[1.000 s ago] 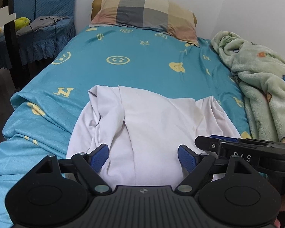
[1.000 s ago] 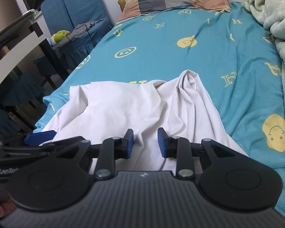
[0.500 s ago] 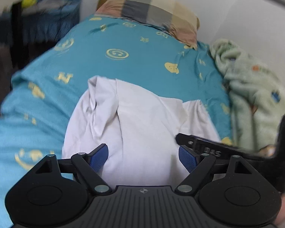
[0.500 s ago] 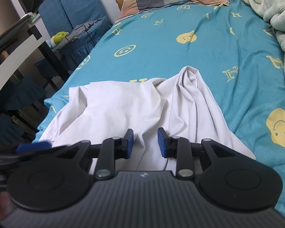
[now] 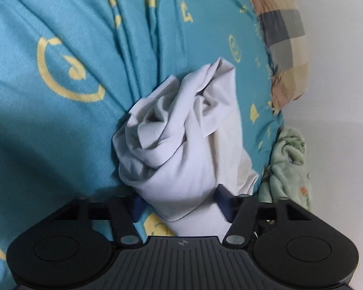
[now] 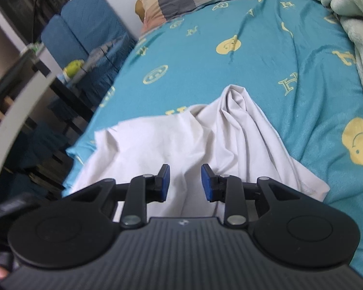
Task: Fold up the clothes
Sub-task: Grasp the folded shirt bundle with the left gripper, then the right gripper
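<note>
My left gripper (image 5: 180, 204), jaws just closing, pinches a bunched fold of the white cotton garment (image 5: 181, 130) on the near teal smiley-print bedsheet (image 5: 60, 133) to lift it over, while my right gripper (image 6: 185, 182) hovers part-spread above it, holding nothing.

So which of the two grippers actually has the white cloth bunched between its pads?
The left gripper: its jaws have just been closing on a bunch of the white cloth. The right gripper shows a clear gap between its pads above flat cloth.

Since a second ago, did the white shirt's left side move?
Yes. The white shirt bunched up between the left gripper jaws, which just closed on it, against the blue sheet.
</note>
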The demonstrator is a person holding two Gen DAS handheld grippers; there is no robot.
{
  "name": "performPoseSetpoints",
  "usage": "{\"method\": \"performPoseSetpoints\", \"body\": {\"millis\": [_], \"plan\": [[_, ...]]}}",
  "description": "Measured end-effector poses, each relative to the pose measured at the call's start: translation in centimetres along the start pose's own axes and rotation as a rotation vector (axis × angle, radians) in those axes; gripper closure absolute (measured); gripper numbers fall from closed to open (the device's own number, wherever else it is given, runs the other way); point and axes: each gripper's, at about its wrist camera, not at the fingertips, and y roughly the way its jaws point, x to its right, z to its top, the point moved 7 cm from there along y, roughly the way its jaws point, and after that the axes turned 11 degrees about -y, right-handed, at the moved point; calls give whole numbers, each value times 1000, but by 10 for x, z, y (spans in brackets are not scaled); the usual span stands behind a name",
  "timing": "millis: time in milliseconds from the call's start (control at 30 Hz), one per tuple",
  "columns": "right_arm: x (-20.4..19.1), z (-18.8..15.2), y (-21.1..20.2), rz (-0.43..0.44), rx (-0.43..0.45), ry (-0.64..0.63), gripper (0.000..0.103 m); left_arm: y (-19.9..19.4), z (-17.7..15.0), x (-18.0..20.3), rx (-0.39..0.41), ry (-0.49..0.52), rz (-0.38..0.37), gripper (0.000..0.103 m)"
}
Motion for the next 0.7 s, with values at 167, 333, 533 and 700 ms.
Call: {"method": "performPoseSetpoints", "body": {"millis": [167,333,533,700], "plan": [[-8,6,-15,185,37,173,70,-12,-1,26,45,86,-95,76],[-25,-18,-18,427,-60,401,50,-15,3,36,55,98,-147,80],[-25,-48,-4,489,-175,639,22,-15,16,36,63,69,-165,80],[-9,-72,5,409,-222,739,23,-13,22,41,75,72,-183,80]]}}
